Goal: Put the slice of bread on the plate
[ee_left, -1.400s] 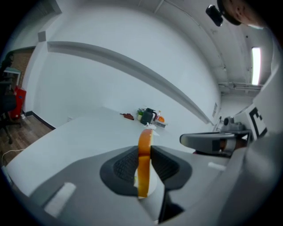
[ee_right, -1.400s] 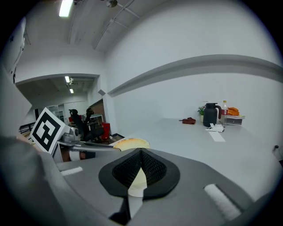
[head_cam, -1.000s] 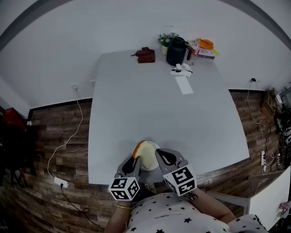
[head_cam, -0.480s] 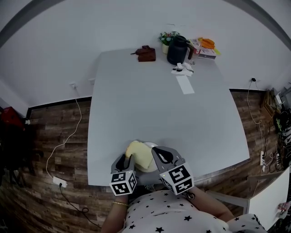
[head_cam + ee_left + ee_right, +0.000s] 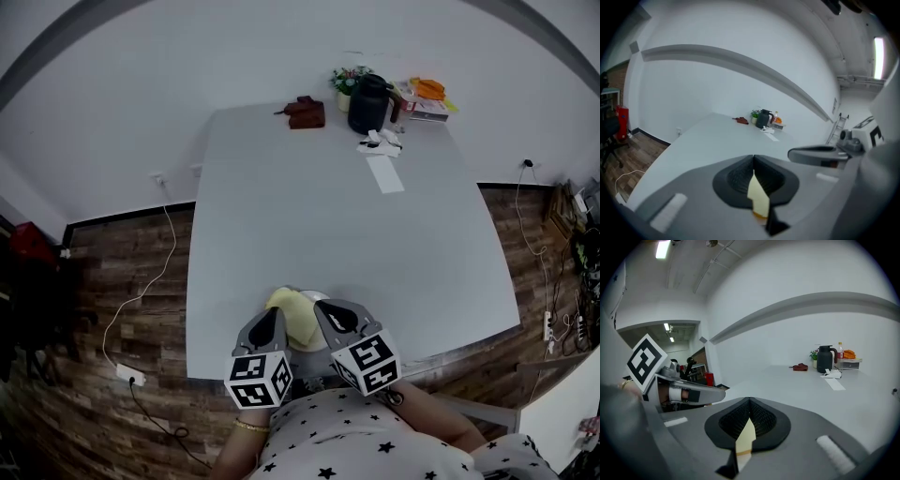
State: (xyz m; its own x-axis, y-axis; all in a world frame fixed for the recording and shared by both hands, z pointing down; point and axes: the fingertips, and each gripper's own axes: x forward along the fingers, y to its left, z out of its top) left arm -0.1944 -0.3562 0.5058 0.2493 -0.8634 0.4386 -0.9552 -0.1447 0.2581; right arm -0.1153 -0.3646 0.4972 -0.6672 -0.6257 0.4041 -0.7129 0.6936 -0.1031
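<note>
Large pale grey rectangular table [image 5: 347, 234] on dark wood-plank floor [image 5: 112, 272]; both grippers at its near edge.

Left gripper [image 5: 274, 321]: jaws closed down to the thickness of the thin pale-yellow slice of bread [image 5: 292, 315]. In the left gripper view the slice [image 5: 758, 199] shows edge-on, pinched in the seam where the two dark ribbed pads [image 5: 740, 176] meet. Brown crust at its lower end.

Right gripper [image 5: 325, 314]: same condition. In the right gripper view the jaws are pressed onto the slice [image 5: 745, 439], again edge-on between the pads [image 5: 761, 420].

So the bread is held from both sides, between the two grippers, over the near table edge.

Small white round plate [image 5: 316, 298]: only a sliver of rim shows beside the bread; the rest is covered by slice and grippers. Cannot tell whether the bread touches it.

Far end of the table: black jug [image 5: 367, 103], dark red-brown object [image 5: 305, 112], white paper strip [image 5: 384, 173]; too small to identify further.
</note>
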